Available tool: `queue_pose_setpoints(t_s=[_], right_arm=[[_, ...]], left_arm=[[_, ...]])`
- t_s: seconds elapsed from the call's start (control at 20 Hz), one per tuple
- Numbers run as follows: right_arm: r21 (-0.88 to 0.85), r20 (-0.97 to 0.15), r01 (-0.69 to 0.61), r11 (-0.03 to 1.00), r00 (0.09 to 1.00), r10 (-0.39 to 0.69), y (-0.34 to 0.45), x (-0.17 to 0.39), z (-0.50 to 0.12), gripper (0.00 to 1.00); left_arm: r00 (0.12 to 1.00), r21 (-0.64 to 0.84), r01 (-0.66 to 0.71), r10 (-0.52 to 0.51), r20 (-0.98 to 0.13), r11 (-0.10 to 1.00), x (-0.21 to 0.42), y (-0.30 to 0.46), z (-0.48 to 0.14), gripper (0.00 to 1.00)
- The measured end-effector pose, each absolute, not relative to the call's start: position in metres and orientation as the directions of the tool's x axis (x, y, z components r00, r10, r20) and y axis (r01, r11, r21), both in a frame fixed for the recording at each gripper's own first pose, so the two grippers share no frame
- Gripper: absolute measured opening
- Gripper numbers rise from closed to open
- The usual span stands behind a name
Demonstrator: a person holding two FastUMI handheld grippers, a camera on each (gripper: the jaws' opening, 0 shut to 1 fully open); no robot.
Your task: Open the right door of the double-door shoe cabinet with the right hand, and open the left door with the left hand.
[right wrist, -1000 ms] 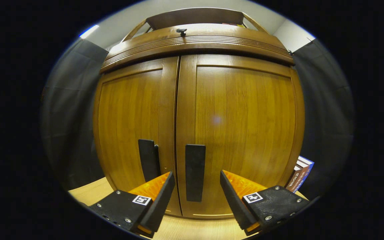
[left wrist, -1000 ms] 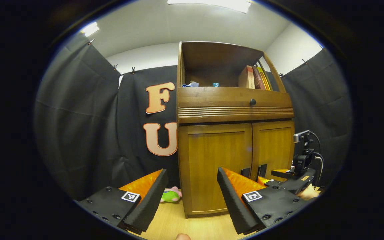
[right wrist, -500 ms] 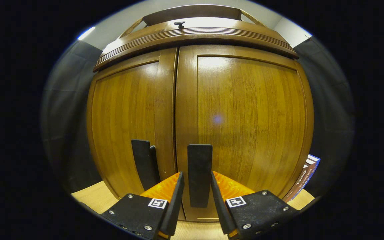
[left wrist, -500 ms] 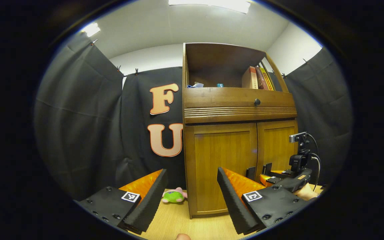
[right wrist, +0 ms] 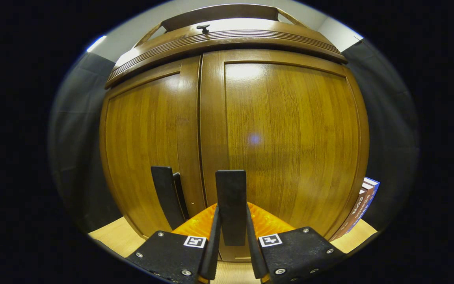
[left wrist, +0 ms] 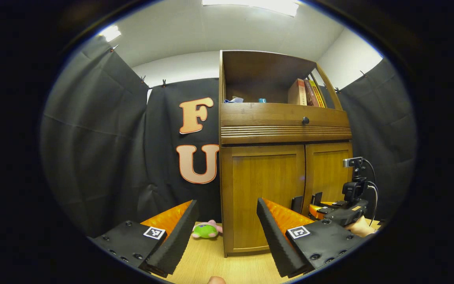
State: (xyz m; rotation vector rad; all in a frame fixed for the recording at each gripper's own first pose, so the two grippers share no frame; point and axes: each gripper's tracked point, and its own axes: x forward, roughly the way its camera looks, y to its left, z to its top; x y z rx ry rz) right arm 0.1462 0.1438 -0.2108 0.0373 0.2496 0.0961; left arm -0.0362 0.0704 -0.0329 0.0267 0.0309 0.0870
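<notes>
Against the closed right door (right wrist: 290,130), right gripper (right wrist: 231,232) pinching its handle (right wrist: 231,197) — left gripper (left wrist: 227,221) hanging back, fingers spread, left door (left wrist: 266,197) shut.

your left gripper (left wrist: 227,227) carries two wedge-shaped fingers on black plates, each with round screws and a small square black-and-white marker. your right gripper (right wrist: 231,232) has the same plates, screws and markers. in the left gripper view, the right gripper (left wrist: 339,213) has a black body, a small grey camera on a post, and a looping black cable.
</notes>
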Motion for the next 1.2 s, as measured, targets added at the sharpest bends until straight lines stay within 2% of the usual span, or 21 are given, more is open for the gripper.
queue_pose_setpoints(t_s=[1.2], right_arm=[[0.097,-0.257,-0.21,0.973,0.939,0.228,0.116,0.059,-0.196,0.31]], left_arm=[[0.997,0.013,-0.068,0.069,-0.029,0.998,-0.057,0.051,-0.026,0.96]])
